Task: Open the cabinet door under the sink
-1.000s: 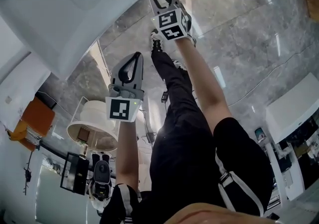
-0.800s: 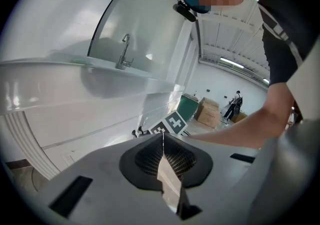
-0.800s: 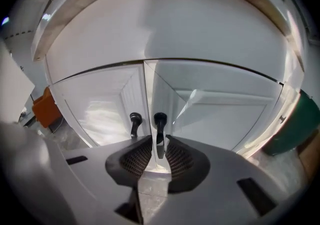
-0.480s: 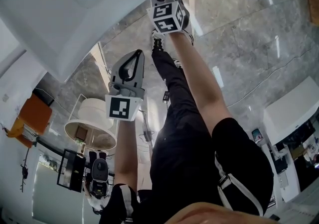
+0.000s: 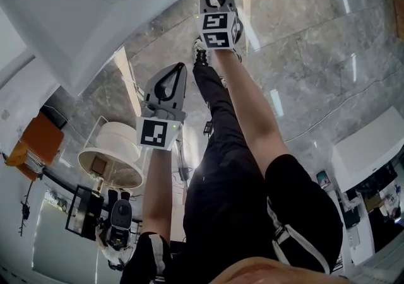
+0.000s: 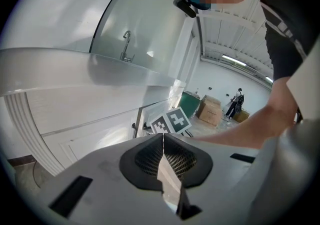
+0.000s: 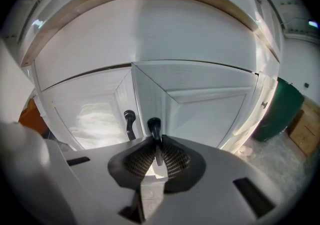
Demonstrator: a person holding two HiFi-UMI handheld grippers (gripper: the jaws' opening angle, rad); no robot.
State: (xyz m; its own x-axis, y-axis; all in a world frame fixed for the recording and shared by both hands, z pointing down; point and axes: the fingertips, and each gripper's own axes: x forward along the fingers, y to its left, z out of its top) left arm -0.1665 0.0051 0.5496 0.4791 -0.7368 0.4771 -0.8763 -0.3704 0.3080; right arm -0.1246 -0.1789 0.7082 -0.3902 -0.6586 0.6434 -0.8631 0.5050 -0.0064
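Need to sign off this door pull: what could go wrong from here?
1. The right gripper is shut on the black handle with only its jaw tips, so it may slip off when pulled.
2. The second handle stands close beside it; a crooked pull could knock it.
3. In the head view the person's shoe shows just below that gripper, so the cabinet door might swing into it.

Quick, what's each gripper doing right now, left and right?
The left gripper is closed, empty.
The right gripper is closed on the black door handle.
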